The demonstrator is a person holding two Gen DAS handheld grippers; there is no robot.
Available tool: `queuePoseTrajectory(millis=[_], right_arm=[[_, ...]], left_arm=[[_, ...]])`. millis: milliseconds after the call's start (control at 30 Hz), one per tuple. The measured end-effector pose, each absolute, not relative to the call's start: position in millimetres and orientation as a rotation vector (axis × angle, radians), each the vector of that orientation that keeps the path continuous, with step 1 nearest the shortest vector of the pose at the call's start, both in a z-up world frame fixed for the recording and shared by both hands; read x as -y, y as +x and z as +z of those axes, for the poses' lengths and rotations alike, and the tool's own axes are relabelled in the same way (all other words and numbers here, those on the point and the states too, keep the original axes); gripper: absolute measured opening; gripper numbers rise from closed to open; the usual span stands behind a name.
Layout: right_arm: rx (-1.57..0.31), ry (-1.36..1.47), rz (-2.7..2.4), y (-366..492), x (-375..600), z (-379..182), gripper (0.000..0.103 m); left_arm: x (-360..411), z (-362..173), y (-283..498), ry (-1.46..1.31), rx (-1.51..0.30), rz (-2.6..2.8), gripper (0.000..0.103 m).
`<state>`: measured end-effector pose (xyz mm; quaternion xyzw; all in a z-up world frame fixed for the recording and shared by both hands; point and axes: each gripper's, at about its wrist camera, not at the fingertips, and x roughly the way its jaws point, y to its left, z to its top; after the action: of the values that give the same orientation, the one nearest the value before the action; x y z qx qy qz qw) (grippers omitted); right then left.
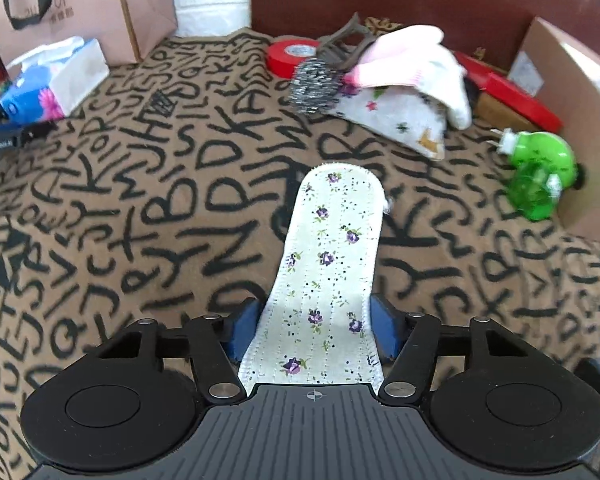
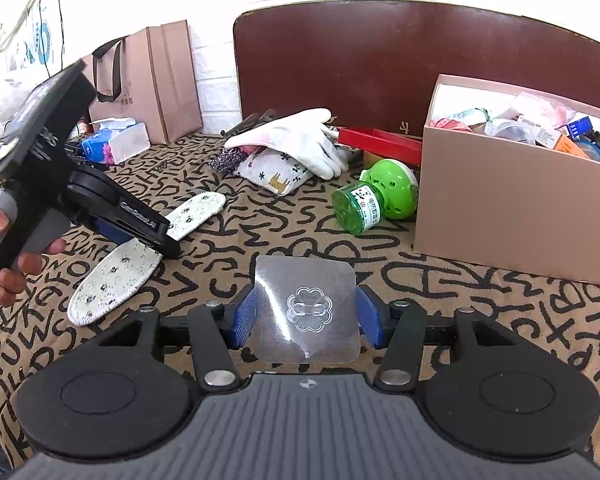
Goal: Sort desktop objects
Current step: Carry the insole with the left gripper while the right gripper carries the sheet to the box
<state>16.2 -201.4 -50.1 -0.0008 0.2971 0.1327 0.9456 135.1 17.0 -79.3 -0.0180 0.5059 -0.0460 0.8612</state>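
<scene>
My left gripper (image 1: 314,328) is shut on a white floral insole (image 1: 326,264) that points forward over the letter-print cloth; its blue pads (image 1: 246,330) press both edges. From the right wrist view the left gripper (image 2: 148,228) sits over the insole (image 2: 140,248), which lies along the cloth. My right gripper (image 2: 306,314) is shut on a clear square adhesive hook sheet (image 2: 306,312) with a clover shape, held just above the cloth.
A tan cardboard box (image 2: 512,216) full of items stands at right. A green mosquito repellent bottle (image 2: 376,196) lies beside it. White gloves (image 2: 300,136), a steel scourer (image 1: 316,86), red tape roll (image 1: 294,56), a tissue pack (image 1: 56,88) and a paper bag (image 2: 156,80) lie at the back.
</scene>
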Motion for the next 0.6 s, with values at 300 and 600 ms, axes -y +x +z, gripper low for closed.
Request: queuePoseTrajectory(millis=[300,600], right_arm=[[-0.558,-0.005,0.264,11,209,-35,0.058],[-0.419,-0.032,0.172,9,247,10,0.058]], left_arm=[[30,-25,117,-0.039,-0.963,-0.277,0.062],[107,40,135,-0.073,-0.842,-0.473,0.062]])
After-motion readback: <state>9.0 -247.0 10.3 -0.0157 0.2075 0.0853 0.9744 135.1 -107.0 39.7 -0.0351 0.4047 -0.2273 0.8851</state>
